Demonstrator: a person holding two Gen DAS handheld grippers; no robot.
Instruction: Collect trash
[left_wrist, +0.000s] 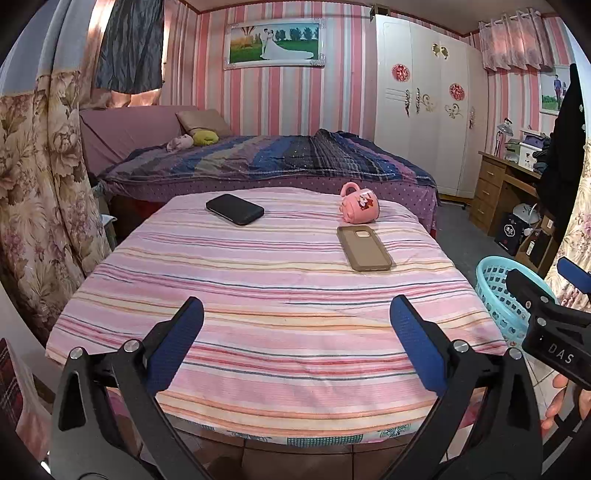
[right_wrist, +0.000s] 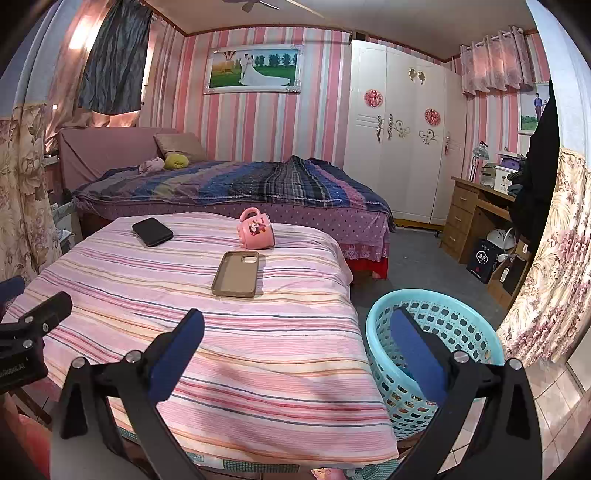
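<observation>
the left gripper (left_wrist: 295, 347) hangs over the near edge of a table under a pink striped cloth (left_wrist: 258, 295), its blue-padded jaws spread wide and holding nothing. the right gripper (right_wrist: 295, 354) is likewise spread and empty — one finger over the cloth, the other in front of a light blue perforated plastic basket (right_wrist: 476, 332) standing on the floor just beside the table. on the cloth lie a black phone (left_wrist: 235, 209), a tan phone case (left_wrist: 364, 247) face up, and a pink cartoon mug (left_wrist: 359, 203) tipped on its side — the mug near the case.

Pink-striped walls (right_wrist: 266, 110), white wardrobe (right_wrist: 399, 147), bed (right_wrist: 236, 188).
</observation>
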